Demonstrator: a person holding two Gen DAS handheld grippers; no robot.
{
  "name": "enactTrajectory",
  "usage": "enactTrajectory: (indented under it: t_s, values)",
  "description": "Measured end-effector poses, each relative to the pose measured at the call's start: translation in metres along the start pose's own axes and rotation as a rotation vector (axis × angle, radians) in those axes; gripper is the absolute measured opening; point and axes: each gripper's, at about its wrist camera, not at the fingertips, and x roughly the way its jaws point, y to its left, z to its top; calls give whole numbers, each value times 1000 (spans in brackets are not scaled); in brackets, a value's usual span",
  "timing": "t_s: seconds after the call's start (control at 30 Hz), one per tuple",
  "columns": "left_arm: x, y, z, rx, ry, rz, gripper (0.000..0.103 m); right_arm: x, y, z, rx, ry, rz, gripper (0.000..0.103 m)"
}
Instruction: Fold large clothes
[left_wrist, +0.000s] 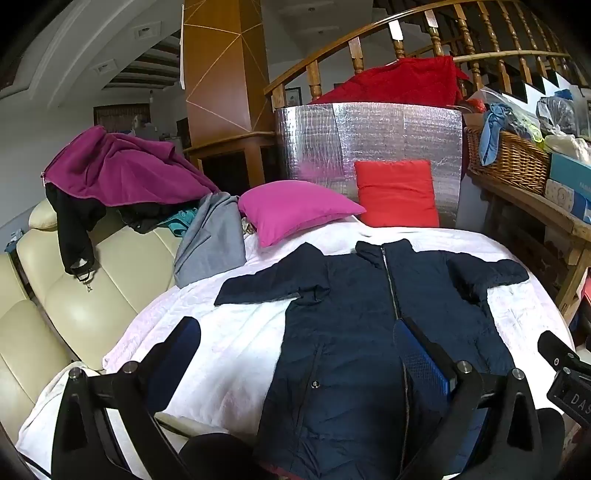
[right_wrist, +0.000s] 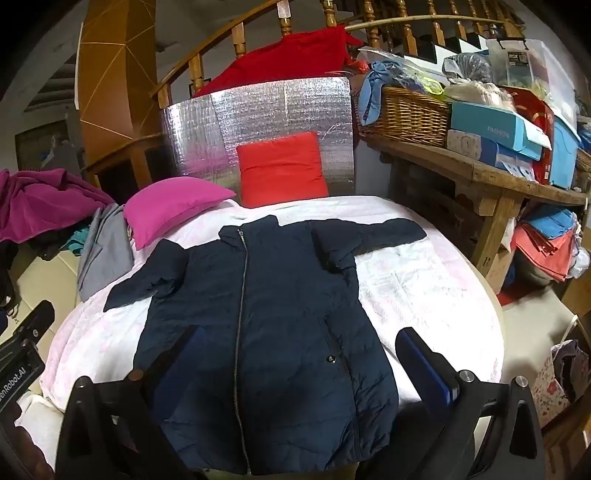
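Jacket (right_wrist: 258, 314) flat on bed (right_wrist: 424, 295), zipped. Both hand-held grippers (left_wrist: 295, 354) (right_wrist: 306, 365) agape, empty, above hem. Suggest pinching one sleeve cuff, folding inward.

The navy jacket (right_wrist: 266, 332) is matt quilted cloth with a metal zip; the panel (right_wrist: 258, 122) behind is shiny crinkled foil; the basket (right_wrist: 406, 118) is woven wicker; the sofa (left_wrist: 74, 295) is glossy cream leather.

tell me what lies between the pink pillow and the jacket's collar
Only bare white bedcover: the pink pillow and the navy jacket collar are apart with nothing lying between them. The right wrist view shows it best.
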Motion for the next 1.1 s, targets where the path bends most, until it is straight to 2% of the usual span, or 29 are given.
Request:
enactTrajectory:
  t_s: [0.2, 0.57, 0.63, 1.1]
  values:
    - [1, 0, -2, 0, 3, 1, 103, -1, 7, 9, 3, 8, 0, 103]
    - [2, -1, -2, 4, 9, -1, 103, 2, -10, -17, 10, -4, 10, 103]
    - [2, -1, -2, 5, 10, -1, 103, 2, 2, 0, 21, 6, 9, 103]
    - [3, -1, -4, 2, 14, 0, 103, 3, 3, 1, 20, 1, 10, 103]
